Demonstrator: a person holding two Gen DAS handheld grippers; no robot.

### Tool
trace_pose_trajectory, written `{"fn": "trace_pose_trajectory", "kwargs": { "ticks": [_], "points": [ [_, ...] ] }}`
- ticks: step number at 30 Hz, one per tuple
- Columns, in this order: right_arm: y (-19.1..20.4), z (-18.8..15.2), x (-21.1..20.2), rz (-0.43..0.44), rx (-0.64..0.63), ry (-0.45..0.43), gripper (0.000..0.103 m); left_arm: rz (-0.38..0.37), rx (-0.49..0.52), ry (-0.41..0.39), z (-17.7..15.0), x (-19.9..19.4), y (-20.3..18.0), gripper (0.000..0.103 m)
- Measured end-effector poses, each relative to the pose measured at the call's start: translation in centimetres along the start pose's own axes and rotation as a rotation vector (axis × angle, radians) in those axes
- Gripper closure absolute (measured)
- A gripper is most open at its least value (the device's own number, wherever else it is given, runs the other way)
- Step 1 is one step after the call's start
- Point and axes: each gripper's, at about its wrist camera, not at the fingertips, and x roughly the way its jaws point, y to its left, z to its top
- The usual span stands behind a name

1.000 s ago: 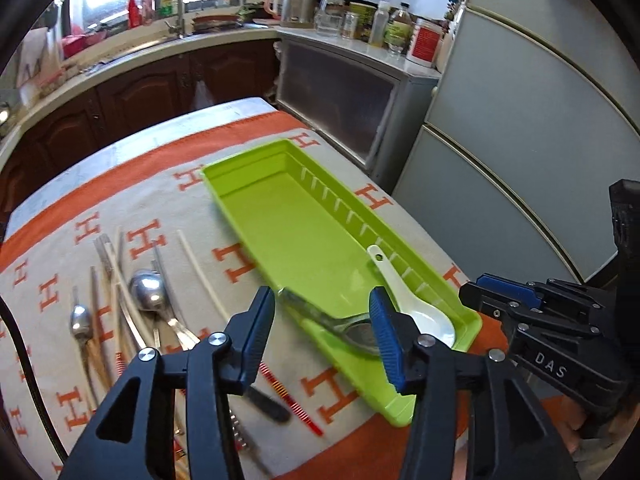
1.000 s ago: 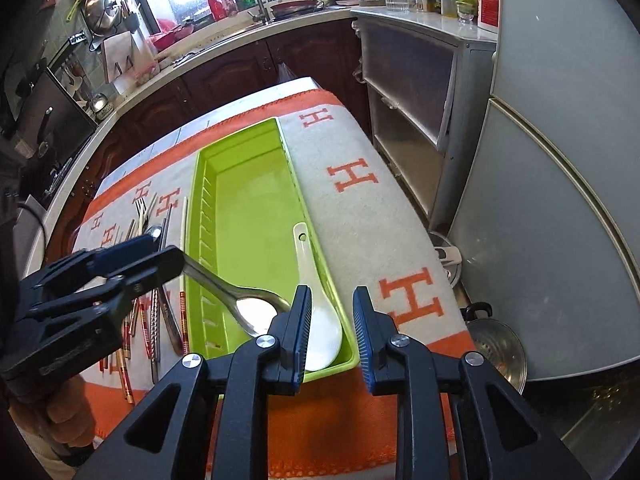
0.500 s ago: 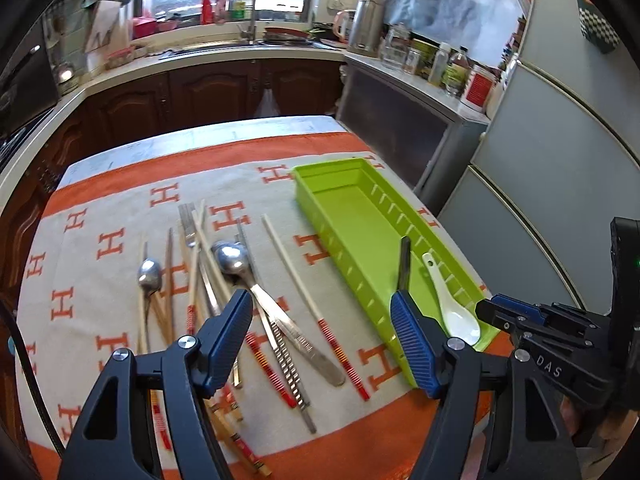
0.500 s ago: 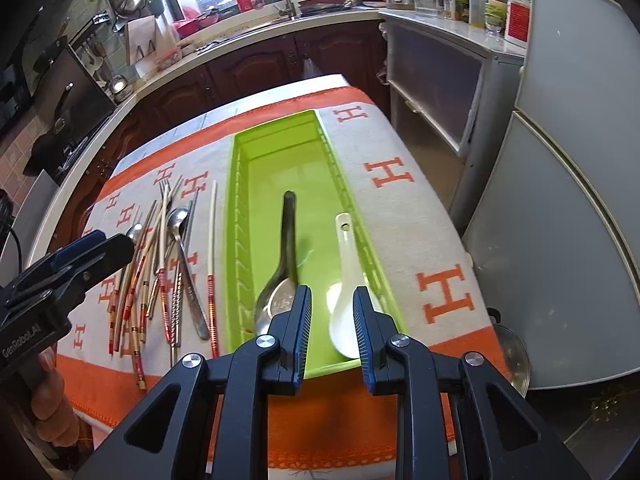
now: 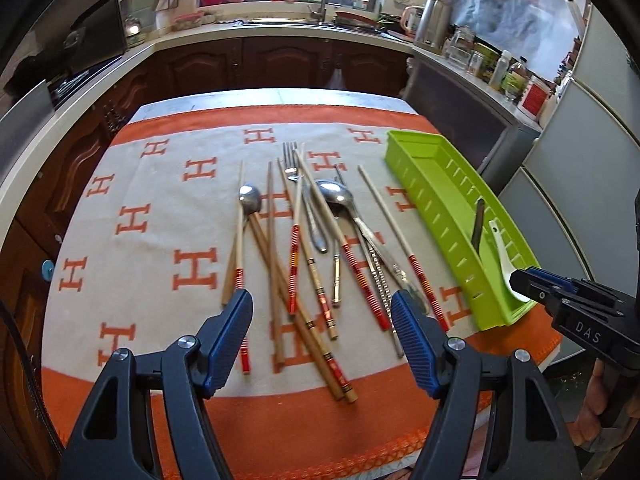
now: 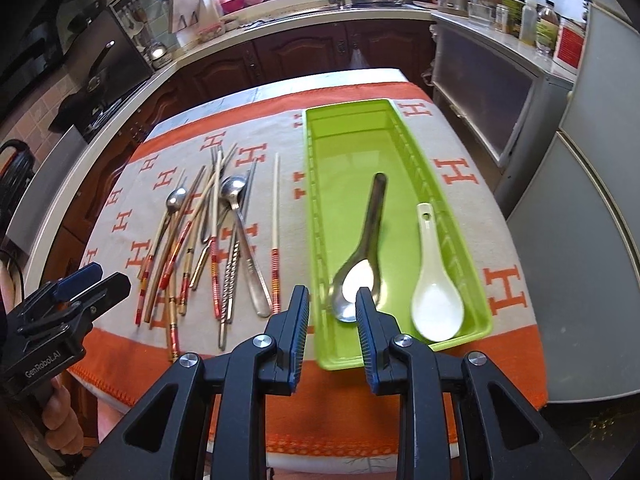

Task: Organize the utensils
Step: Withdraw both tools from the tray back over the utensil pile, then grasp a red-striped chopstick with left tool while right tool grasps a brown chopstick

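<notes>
Fingers of our left gripper (image 5: 322, 330) stand wide apart and empty, so we centre them over one metal spoon (image 5: 336, 196) mid-frame, while our right gripper (image 6: 332, 320) hangs slightly parted, empty

I see bare cloth (image 5: 160, 240) left of the scattered chopsticks (image 5: 296, 240); the green tray's (image 6: 400, 120) far half lies free, spoons (image 6: 362, 256) crowding its near end.

The right gripper (image 5: 532, 286) has the letters "DAS" on its black side. The left gripper (image 6: 92, 280) says "GenRobot.AI". The cloth (image 5: 160, 216) has big orange "H" letters all over. A red jar label (image 5: 534, 98) is maybe printed, but too blurry to read.
</notes>
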Motion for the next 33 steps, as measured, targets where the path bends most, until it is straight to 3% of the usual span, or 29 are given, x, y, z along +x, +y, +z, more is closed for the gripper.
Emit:
{"fn": "trace_pose_trajectory", "kwargs": {
  "ticks": [9,19,29,33],
  "points": [
    [4.3,0.1,0.5,0.037,-0.086,0.029,0.076,0.054,-0.042,-0.014,-0.7,-0.5,2.9,0.033],
    [7.4,2.2,2.5,0.125,-0.128,0.078,0.076,0.074,-0.123,0.021,-0.6,0.6,7.1,0.033],
    [9.3,4.3,5.5,0.192,-0.144,0.118,0.076,0.063,-0.160,0.090,0.7,4.1,9.6,0.033],
    [9.5,4.9,6.9,0.208,-0.140,0.141,0.076,0.052,-0.164,0.129,1.9,6.3,10.1,0.042]
  ]
}}
